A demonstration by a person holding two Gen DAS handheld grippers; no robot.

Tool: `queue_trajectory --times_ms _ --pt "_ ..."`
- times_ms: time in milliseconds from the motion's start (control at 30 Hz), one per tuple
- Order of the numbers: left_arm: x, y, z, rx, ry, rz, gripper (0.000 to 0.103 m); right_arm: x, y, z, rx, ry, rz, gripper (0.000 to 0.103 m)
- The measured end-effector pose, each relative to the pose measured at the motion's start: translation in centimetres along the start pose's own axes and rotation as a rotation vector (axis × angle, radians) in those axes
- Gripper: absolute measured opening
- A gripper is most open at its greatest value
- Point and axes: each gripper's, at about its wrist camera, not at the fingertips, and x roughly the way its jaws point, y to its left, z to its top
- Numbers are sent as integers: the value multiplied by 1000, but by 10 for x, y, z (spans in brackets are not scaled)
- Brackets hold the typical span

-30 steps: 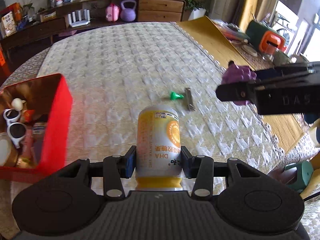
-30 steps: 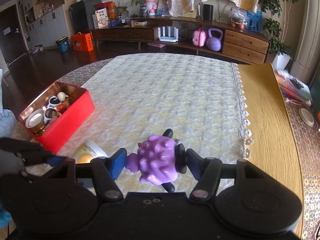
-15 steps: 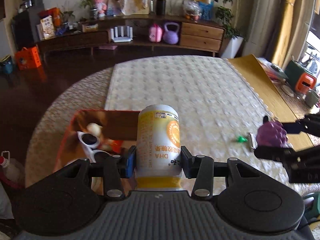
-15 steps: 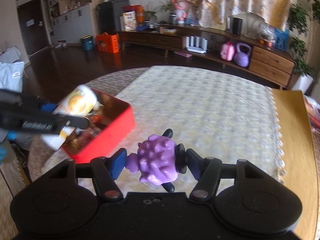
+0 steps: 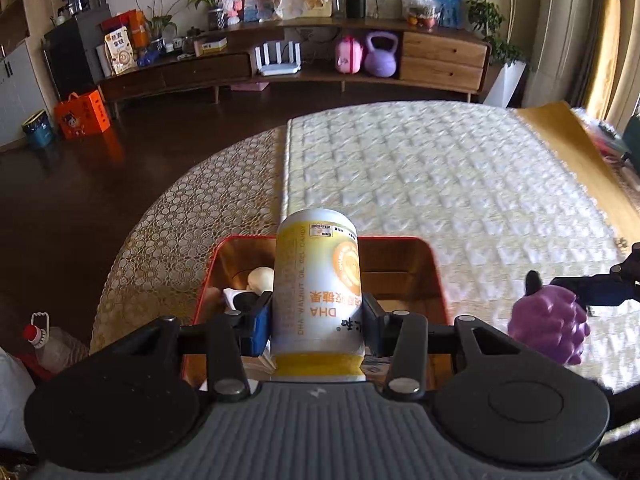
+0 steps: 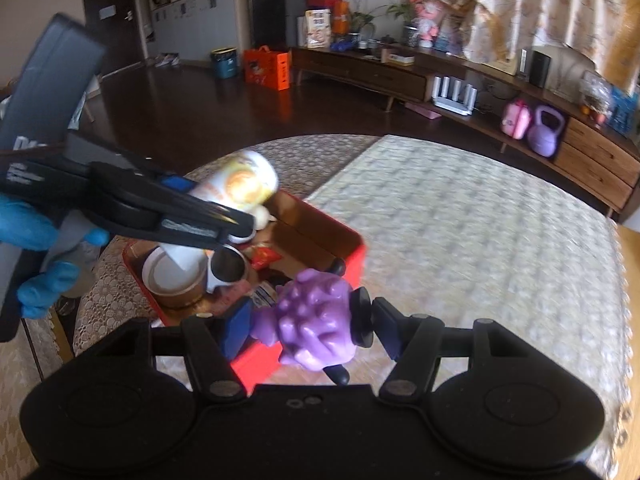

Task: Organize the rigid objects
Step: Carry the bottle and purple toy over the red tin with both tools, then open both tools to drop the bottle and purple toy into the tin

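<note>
A big living room with a dark wood floor point(image 5: 120, 168) runs back to a long low sideboard point(image 5: 296, 60) on the far wall, crowded with plants, boxes, a white router point(image 5: 279, 58) and a purple kettlebell point(image 5: 381, 55). Nearer, a round table wears a lace cloth point(image 5: 180, 216), and over that lies a pale quilted mat point(image 5: 440, 176) reaching toward the far edge. On the near left part of the table sits a red tin box point(image 6: 352, 256), open, with a roll of tape point(image 6: 172, 280), sunglasses and small bits inside. The left gripper point(image 5: 318, 320), held in a blue-gloved hand point(image 6: 36, 248), is clamped on a yellow-and-white DHA candy bottle point(image 5: 318, 280) held above the box. The right gripper point(image 6: 310, 330) pinches a purple knobbly massage ball point(image 6: 316, 328) just over the box's near right corner.
</note>
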Motion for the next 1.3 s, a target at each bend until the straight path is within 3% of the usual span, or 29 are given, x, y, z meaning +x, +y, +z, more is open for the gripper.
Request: queue_trajectory --times_ms 200,600,1000,1200,1300 --pt "30 10 5 -3 50 5 45 33 20 9 -69 33 56 64" --pt "65 17 4 -19 104 3 45 71 36 2 -146 82 25 60" --pt "69 10 0 -16 116 6 45 43 29 2 -52 44 33 61" --pt "60 3 -1 -20 96 7 58 18 12 0 10 3 38 63" --pt "51 -4 -2 -8 81 3 58 5 1 -3 30 -17 30 65"
